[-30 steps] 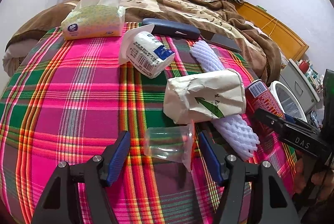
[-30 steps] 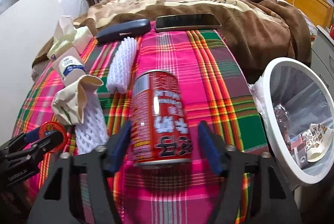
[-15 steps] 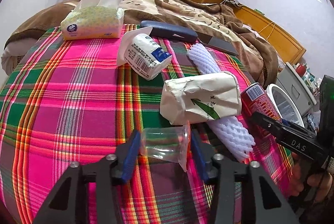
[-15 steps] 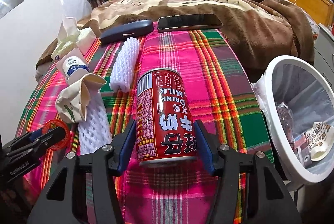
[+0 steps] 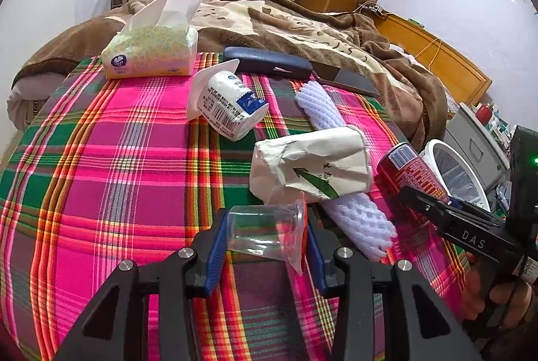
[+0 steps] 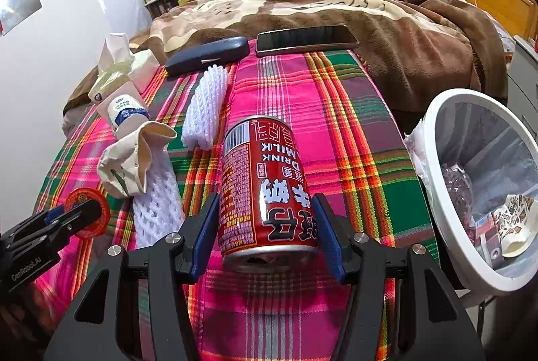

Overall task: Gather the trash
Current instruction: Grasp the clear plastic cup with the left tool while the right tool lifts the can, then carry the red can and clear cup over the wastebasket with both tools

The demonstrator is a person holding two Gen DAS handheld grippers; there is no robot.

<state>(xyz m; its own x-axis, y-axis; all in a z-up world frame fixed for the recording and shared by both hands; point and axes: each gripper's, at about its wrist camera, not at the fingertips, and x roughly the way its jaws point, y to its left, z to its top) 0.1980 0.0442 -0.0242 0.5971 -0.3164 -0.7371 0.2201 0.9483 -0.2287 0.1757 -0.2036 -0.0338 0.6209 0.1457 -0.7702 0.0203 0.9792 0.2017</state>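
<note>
Two grippers work over the plaid cloth [image 5: 101,159] at once. The left gripper [image 5: 265,235] has closed in from a wide stance a second ago, and its blue pads now press both sides of a clear plastic cup [image 5: 265,231] that lies on its side near the cloth's near edge; the cup's torn orange-tinted lid hangs at the rim. The right gripper [image 6: 267,228] is clamped on a red milk can [image 6: 265,189] lying on its side near the cloth's right edge, the pads tight on both flanks; a second ago they stood clear of the can, half a second ago they were already on it.

Nothing else on the cloth has shifted. A crumpled paper bag [image 5: 312,162] lies across a white foam net [image 5: 356,219] just beyond the cup, and a second foam net [image 5: 317,103] lies farther back. A white wrapped packet [image 5: 232,107] sits mid-cloth, a tissue pack [image 5: 151,53] at the far left corner, and a dark case [image 5: 269,65] and a phone [image 6: 306,39] lie along the far edge. A white bin [image 6: 433,159] with a clear liner stands off the right edge, scraps already inside.
</note>
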